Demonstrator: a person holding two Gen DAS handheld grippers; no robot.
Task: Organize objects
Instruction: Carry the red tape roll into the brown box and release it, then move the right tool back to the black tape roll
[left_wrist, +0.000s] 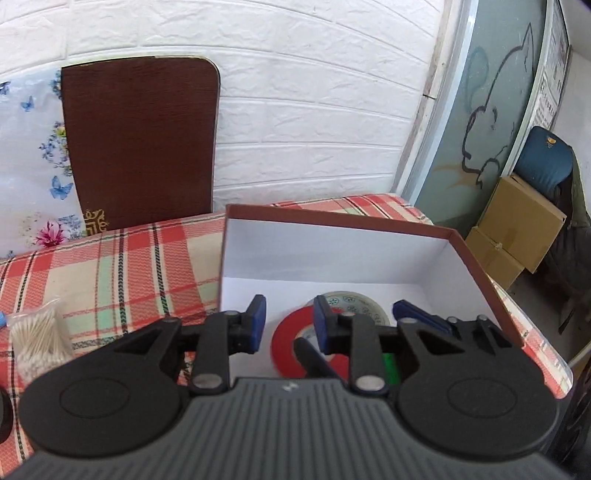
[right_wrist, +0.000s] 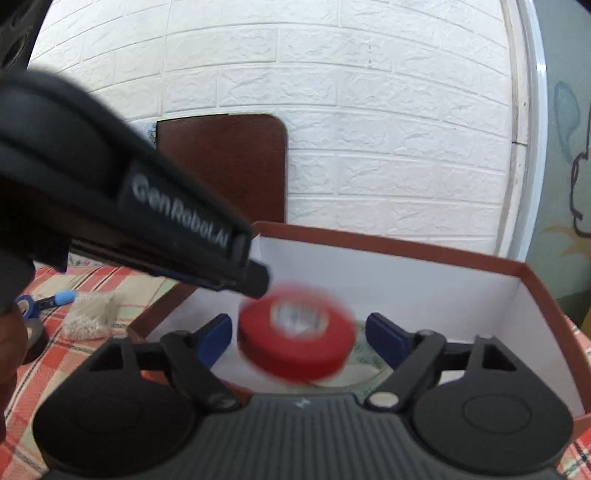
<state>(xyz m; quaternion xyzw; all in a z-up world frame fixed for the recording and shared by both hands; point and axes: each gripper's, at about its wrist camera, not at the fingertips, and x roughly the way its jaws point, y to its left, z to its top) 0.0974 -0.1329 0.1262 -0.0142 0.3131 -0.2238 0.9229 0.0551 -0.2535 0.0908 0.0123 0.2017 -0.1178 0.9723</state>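
The red roll of tape (right_wrist: 295, 332) is smeared by motion blur in the right wrist view, its edges soft. It hides most of the pale patterned tape roll (right_wrist: 364, 360) beneath it in the white-lined cardboard box (right_wrist: 406, 284). The left gripper's black body (right_wrist: 122, 192), blurred and cut off at the picture's left edge, covers part of the brown board (right_wrist: 240, 162). In the left wrist view, a green object (left_wrist: 390, 367) shows only as 1 sliver behind the linkage.

Tape roll (right_wrist: 295, 341) in box (left_wrist: 332, 240) on table (left_wrist: 110, 266); cotton swabs (left_wrist: 38, 338) left of box.
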